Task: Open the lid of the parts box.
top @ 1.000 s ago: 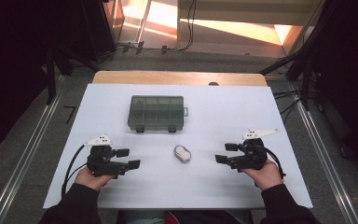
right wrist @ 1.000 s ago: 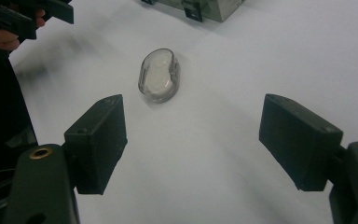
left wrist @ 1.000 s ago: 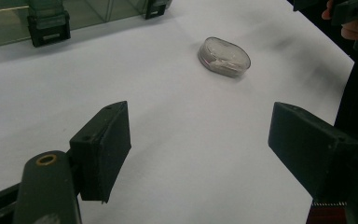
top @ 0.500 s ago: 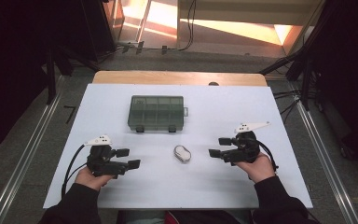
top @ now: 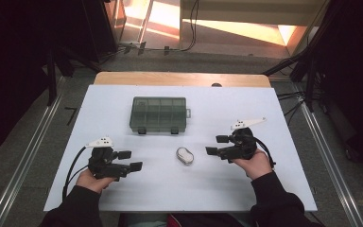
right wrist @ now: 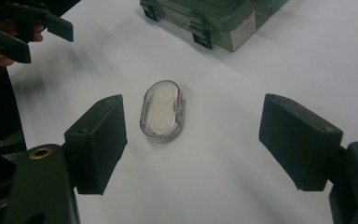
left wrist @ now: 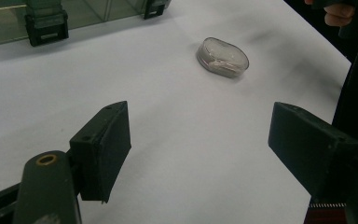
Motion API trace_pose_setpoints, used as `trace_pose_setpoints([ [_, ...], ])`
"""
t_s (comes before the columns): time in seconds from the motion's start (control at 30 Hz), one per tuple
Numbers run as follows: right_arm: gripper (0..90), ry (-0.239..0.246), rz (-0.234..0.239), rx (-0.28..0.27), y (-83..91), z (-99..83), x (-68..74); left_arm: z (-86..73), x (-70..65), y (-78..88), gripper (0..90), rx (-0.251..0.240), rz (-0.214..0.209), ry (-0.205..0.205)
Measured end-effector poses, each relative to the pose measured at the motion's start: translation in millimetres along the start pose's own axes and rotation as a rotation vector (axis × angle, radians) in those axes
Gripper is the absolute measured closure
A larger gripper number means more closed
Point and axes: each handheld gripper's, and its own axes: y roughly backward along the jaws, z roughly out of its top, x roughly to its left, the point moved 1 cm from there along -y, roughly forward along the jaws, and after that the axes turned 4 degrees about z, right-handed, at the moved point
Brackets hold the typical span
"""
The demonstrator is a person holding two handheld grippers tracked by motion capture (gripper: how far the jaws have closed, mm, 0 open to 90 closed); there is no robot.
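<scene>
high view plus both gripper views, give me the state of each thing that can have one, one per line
compartment box: lid down, both front latches fastened, flat on the table
small clear case: shut, lying flat, apart from the box, nothing touching it
left gripper: open, empty, held low over the table
right gripper: open, empty, jaws pointed toward the small clear case
table: white top, bearing the box and the case

We've got bare table (top: 264, 109) all round the small clear case (top: 185, 155), so the right gripper (top: 219, 145), jaws wide apart, has an open lane straight to it. Toward the far edge the grey compartment box (top: 159, 114) blocks the way, and the left gripper (top: 130, 160) sits near the front edge, well apart from the case.
</scene>
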Motion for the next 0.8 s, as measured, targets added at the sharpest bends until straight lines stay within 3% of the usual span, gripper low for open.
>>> trace_pose_setpoints([
  [0.47,21.4,0.014,0.008,0.001,-14.0,18.1,-0.1,0.0,-0.1,0.0,21.2,0.001,-0.003,-0.001],
  [0.8,21.4,0.004,-0.018,-0.007,-23.1,27.8,-2.3,-0.1,-0.2,-0.3,21.2,0.003,-0.006,-0.002],
])
